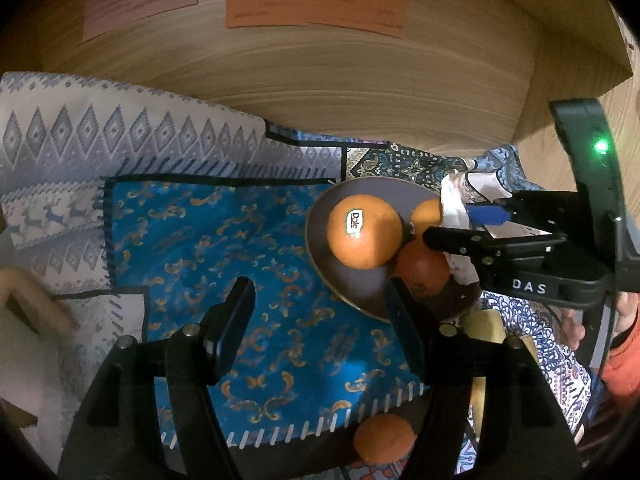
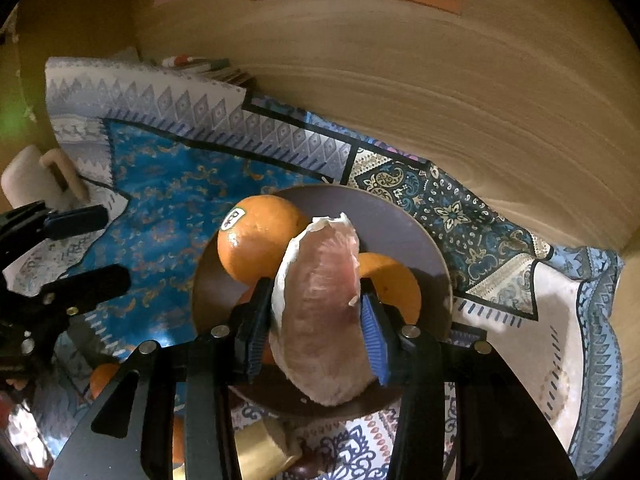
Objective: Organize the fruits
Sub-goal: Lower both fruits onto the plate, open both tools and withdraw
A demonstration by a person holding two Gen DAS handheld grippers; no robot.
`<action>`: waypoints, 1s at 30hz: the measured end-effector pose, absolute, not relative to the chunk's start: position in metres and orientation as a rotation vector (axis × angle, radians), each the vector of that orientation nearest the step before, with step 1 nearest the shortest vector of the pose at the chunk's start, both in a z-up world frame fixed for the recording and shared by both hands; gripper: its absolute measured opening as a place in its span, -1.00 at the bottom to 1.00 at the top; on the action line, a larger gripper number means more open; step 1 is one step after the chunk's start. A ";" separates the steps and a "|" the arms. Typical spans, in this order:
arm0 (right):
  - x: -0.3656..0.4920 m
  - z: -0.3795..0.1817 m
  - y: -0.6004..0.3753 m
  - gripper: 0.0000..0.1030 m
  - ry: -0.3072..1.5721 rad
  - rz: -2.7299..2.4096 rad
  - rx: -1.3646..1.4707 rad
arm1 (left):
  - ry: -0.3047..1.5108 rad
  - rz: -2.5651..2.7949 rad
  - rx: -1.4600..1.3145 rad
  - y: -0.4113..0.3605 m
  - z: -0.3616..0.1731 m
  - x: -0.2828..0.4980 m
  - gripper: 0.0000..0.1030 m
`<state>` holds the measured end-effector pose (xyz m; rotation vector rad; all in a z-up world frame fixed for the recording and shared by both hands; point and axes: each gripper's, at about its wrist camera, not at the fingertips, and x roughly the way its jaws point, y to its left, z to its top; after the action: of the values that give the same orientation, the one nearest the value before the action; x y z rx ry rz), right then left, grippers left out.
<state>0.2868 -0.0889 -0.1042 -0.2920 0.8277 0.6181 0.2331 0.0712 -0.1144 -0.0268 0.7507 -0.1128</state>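
Observation:
A dark round plate (image 1: 352,292) (image 2: 404,224) lies on patterned cloths and holds three oranges; the biggest (image 1: 364,232) (image 2: 256,240) bears a Dole sticker. My right gripper (image 2: 316,328) (image 1: 464,224) is shut on a pale pinkish papery-skinned bulb (image 2: 324,320) (image 1: 452,204) and holds it over the plate. My left gripper (image 1: 320,312) is open and empty, just left of the plate above the blue cloth (image 1: 240,260). Another orange (image 1: 384,438) (image 2: 102,378) lies on the cloth near the front.
A wooden wall with coloured paper notes (image 1: 316,4) rises behind the cloths. A cream mug-like object (image 2: 40,180) stands at the far left. A gold-coloured object (image 2: 260,448) (image 1: 484,324) lies in front of the plate.

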 end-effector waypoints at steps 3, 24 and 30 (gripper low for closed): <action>0.284 -0.101 -0.090 0.24 0.810 0.600 -0.288 | 0.746 -0.112 -0.037 0.074 -0.114 0.231 0.32; 0.177 -0.086 -0.135 0.58 0.671 0.548 -0.254 | 0.674 -0.137 -0.036 0.060 -0.102 0.156 0.47; 0.146 -0.113 -0.141 0.59 0.717 0.556 -0.238 | 0.710 -0.147 -0.052 0.055 -0.118 0.129 0.47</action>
<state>0.1458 -0.1407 -0.1133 -0.2376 0.7167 0.5561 0.1290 0.0552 -0.1181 -0.0516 0.7097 -0.1472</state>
